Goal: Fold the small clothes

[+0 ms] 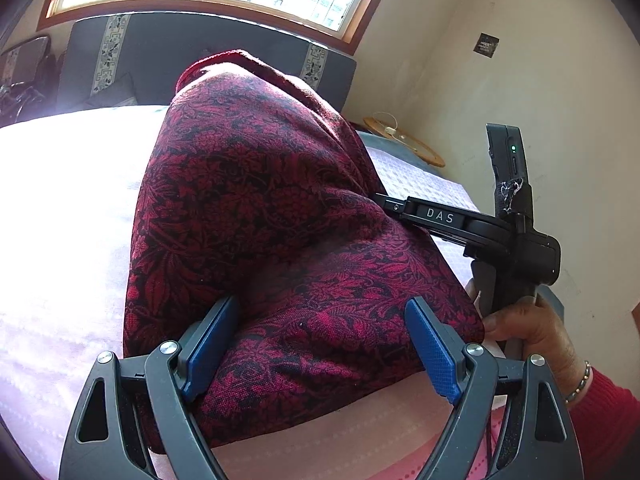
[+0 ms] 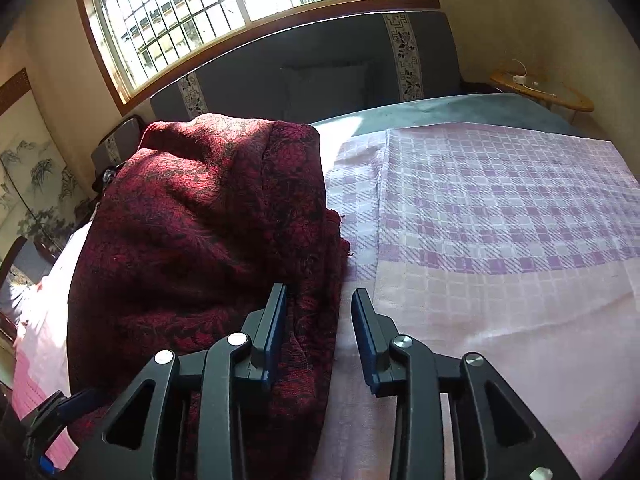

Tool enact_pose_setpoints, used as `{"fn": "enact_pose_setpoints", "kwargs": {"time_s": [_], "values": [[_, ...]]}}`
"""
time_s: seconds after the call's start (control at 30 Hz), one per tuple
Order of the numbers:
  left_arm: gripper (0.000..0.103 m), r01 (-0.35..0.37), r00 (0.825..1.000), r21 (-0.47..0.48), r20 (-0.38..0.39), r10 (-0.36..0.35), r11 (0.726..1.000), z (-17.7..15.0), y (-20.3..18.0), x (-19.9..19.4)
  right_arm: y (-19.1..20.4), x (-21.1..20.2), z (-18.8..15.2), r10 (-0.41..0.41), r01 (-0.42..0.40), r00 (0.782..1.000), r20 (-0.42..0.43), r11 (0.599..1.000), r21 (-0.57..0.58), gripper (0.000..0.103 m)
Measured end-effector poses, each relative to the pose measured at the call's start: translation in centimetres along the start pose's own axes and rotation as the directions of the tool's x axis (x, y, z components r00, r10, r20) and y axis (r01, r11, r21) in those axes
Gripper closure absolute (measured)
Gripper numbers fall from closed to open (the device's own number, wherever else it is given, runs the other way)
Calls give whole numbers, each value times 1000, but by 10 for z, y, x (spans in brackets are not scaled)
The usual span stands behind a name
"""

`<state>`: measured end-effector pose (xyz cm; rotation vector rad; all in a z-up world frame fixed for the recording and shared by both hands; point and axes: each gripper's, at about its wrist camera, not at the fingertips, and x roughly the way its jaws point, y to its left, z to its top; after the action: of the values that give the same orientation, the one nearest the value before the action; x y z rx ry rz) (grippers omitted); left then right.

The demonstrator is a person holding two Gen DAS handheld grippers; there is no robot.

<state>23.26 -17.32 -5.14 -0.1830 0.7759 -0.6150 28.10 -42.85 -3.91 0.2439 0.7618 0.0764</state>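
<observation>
A dark red garment with a black floral pattern (image 1: 280,208) lies in a folded heap on the bed. My left gripper (image 1: 322,346) stands open, wide, at the garment's near edge; the cloth runs between its blue pads (image 1: 212,348) without being pinched. In the right wrist view the same garment (image 2: 200,220) fills the left half. My right gripper (image 2: 320,320) is open at the garment's right edge. A fold of cloth lies between its jaws against the left pad (image 2: 276,320), and a gap shows at the right pad. A person's hand (image 1: 532,332) in a red sleeve holds the right tool.
The bed carries a pink and purple checked cover (image 2: 500,220), bare to the right of the garment. A grey headboard (image 2: 320,68) stands below a barred window. A round wooden side table (image 2: 540,92) sits at the far right corner by the wall.
</observation>
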Motion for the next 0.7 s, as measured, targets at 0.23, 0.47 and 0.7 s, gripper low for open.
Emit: {"fn": "enact_pose_setpoints", "kwargs": {"time_s": [0.23,0.47,0.7], "values": [[18,-23,1000,12,1,23,1000,0,-3,1,-1,1,0,-19,19,1000,0,1000,7,66],[17,-49,999,28,0,49,998,-1,-7,1,-1,0,0,-30,30,1000,1,1000,9,63],[17,-53,999,30,0,53,998,-1,-8,2,-1,0,-1,-31,31,1000,0,999,12,62]]}}
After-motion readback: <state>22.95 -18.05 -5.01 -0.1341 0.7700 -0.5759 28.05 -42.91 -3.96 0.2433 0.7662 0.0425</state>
